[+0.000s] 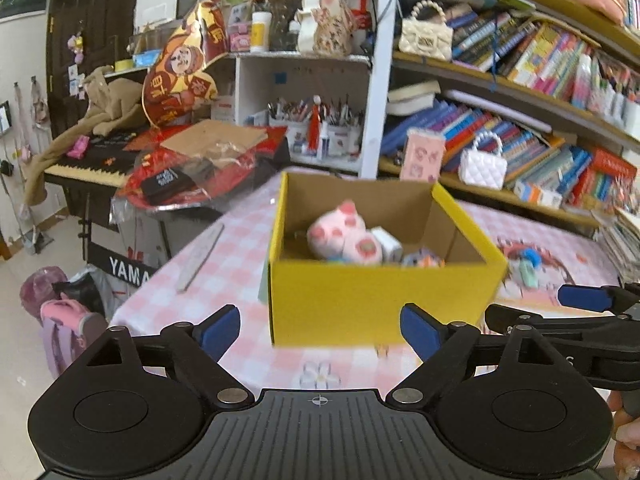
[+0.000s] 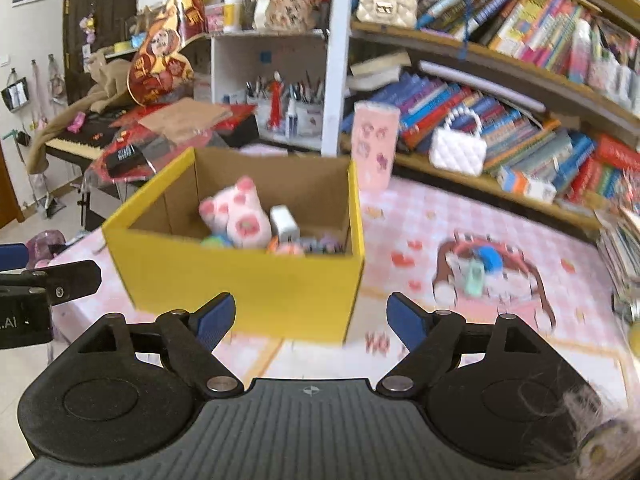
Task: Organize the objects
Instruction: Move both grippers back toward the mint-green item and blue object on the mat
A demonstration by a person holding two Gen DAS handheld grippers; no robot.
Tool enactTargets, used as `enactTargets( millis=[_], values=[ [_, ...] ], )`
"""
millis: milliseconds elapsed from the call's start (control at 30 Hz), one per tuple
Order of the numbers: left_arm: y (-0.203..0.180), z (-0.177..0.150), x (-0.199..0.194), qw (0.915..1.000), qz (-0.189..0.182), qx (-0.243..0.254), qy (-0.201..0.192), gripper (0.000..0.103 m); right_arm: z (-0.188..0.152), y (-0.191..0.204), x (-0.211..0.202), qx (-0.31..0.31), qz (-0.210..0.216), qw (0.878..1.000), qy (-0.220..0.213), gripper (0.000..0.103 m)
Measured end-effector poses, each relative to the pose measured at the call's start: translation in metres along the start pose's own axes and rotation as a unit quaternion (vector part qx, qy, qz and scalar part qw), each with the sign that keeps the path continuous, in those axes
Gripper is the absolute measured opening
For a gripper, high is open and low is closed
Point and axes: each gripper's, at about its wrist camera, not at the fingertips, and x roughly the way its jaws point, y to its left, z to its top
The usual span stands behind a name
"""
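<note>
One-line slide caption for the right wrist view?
Open right gripper faces a yellow box holding a pink plush pig on a pink checkered tablecloth.

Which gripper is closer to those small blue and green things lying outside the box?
Right. The right gripper faces the loose toys just off to its right; the left gripper sits behind the yellow box, farther left.

Bookshelf (image 1: 520, 92) packed with colourful books fills the right wall. White cubby shelf (image 1: 300, 76) holds pen cups. Cluttered Yamaha keyboard (image 1: 92, 168) at left, dark wooden door (image 1: 92, 24) behind, pale tiled floor (image 1: 16, 320), pink checked tablecloth (image 2: 420, 216).
</note>
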Motion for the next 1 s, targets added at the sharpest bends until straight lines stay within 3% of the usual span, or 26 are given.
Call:
enactTargets(
  millis=[267,600,1000],
  values=[
    [-0.001,-0.026,-0.013,0.9997,-0.009,0.01,0.022,0.094,-0.038,0.002,-0.023,0.023,-0.021,0.999,0.029,0.082],
    [-0.022,-0.037,-0.007,0.9957,-0.06,0.04,0.059,0.094,-0.065,-0.013,-0.045,0.059,-0.07,0.994,0.054,0.084],
    [-0.072,-0.037,0.006,0.9844,-0.125,0.098,0.075,0.095,-0.083,-0.059,-0.06,0.134,-0.143,0.978,0.075,0.085]
  ],
)
